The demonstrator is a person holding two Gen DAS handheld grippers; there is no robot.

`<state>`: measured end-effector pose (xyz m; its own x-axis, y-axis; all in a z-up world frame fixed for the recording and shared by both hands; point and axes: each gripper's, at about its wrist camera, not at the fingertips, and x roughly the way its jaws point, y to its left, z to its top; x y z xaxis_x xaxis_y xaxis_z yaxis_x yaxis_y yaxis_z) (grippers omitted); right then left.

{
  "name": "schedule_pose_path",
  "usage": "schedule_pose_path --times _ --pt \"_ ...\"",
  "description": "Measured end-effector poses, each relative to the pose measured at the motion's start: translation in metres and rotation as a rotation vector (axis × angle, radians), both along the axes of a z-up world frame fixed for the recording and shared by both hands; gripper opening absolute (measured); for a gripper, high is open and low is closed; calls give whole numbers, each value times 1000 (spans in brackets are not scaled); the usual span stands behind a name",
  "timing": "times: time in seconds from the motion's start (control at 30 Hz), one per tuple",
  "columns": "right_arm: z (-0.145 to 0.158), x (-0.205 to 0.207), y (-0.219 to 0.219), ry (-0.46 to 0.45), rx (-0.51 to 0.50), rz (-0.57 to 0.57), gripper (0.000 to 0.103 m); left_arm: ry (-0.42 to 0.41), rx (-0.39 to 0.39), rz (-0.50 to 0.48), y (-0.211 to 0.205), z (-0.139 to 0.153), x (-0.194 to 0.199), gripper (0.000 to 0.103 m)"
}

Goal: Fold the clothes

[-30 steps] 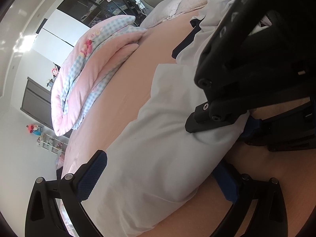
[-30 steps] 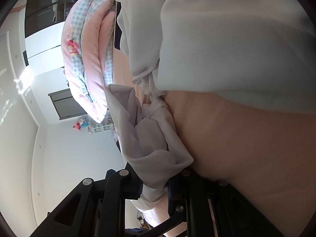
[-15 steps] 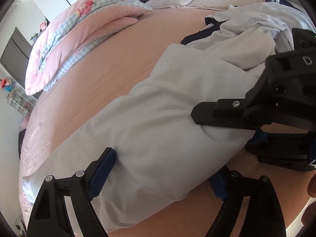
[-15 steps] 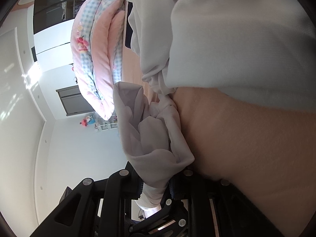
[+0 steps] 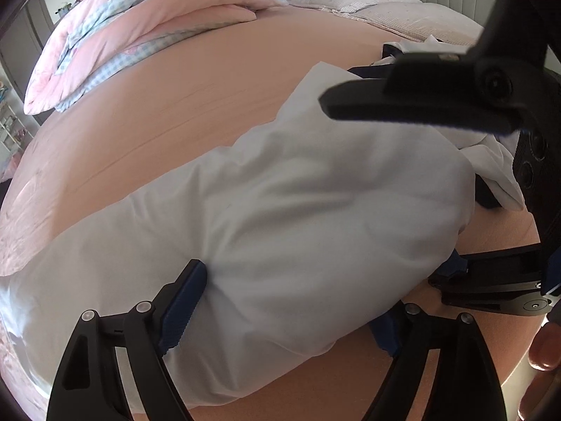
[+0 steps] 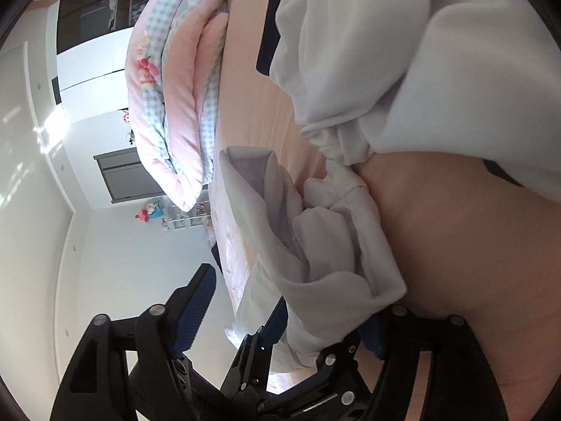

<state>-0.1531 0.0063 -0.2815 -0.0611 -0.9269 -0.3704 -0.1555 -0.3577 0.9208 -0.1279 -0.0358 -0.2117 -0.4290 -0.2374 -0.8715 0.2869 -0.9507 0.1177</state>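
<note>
1. On the bed (image 5: 217, 80), the folded white garment (image 5: 298, 210) lies as a long bundle; its long axis runs from the lower left of the left wrist view up to the upper right, across the line of the left gripper (image 5: 284, 312).
2. At the left, the left gripper has its fingers (image 5: 184, 307) spread wide, one on each side of the bundle. The left pad touches the cloth, but I cannot tell if the fingers really press it.
3. At the right, the right gripper (image 6: 284, 319) is opening its fingers. The loose end of the garment (image 6: 326, 245) lies between them and drapes over the right one, no longer pinched.
4. My judgement: the left gripper is nearer to the middle of the bundle and the right one is at its end, so the next fold should go along the long axis.
</note>
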Motion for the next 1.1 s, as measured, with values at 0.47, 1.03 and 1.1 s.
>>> schedule_pose_path --times 0.47,1.03,1.1 --pt "-32 12 6 72 88 72 16 31 86 -5 -10 -1 14 83" --pt "-26 2 19 63 166 136 15 61 75 6 -15 -6 26 88" --pt "-18 2 18 113 221 153 17 93 88 13 -17 -6 32 88"
